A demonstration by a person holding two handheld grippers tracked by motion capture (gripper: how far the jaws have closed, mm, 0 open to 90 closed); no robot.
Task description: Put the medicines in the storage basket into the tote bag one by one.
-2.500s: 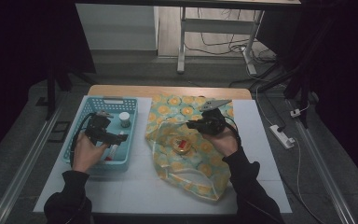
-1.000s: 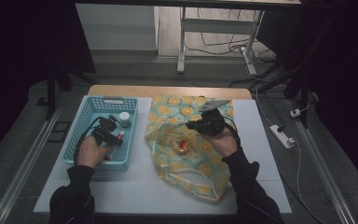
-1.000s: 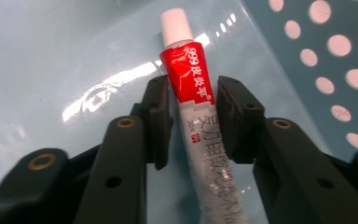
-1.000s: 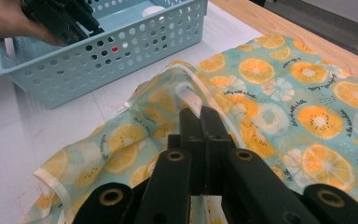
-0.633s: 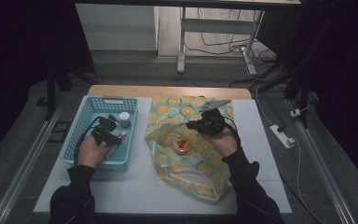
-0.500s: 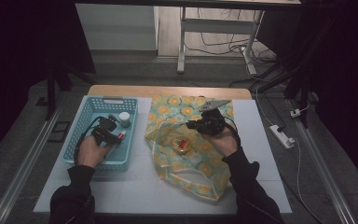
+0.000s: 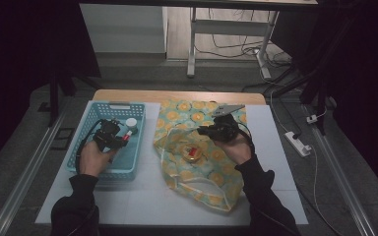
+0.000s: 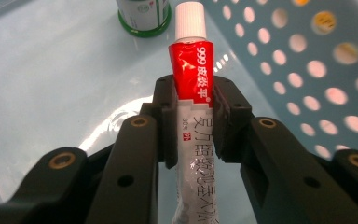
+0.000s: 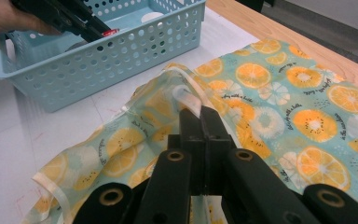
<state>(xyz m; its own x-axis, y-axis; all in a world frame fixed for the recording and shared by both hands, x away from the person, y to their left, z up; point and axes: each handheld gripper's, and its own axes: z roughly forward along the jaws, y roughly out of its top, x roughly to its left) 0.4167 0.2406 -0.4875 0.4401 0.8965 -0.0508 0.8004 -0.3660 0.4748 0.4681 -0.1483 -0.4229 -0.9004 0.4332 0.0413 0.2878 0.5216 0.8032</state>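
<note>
White tabletop with a wooden far edge is filling the middle of the high view, with dark floor and cables around it. I am holding my left gripper (image 7: pixel 112 137) inside a pale blue perforated basket (image 7: pixel 89 169) at the left, and a red-and-white ointment tube (image 7: pixel 125 138) is sticking out from it, pointing toward a small white-capped jar (image 7: pixel 131 124) in the basket's far corner. To the right, a bag printed with orange slices (image 7: pixel 204 184) is lying spread on the table, with a small round tin (image 7: pixel 192 154) resting on it. I am holding my right gripper (image 7: pixel 215 132) over the bag's upper part, just beyond the tin.

From the left gripper view, my left gripper (image 8: pixel 191 105) is clamping the tube (image 8: pixel 192 65) between its jaws. The jaws have just been closing on it. The tube's red end and white cap are reaching past the pads toward the green-rimmed jar (image 8: pixel 143 14), above the basket floor (image 8: pixel 51 84).

From the right gripper view, my right gripper (image 9: pixel 199 117) is pinching a clear edge of the bag (image 9: pixel 279 98), with its jaws pressed together on the film. Farther off, the basket (image 9: pixel 121 51) is standing on the table, just beside the bag, and my left gripper (image 9: pixel 58 14) is reaching into it with the tube's red tip (image 9: pixel 110 32) showing.
</note>
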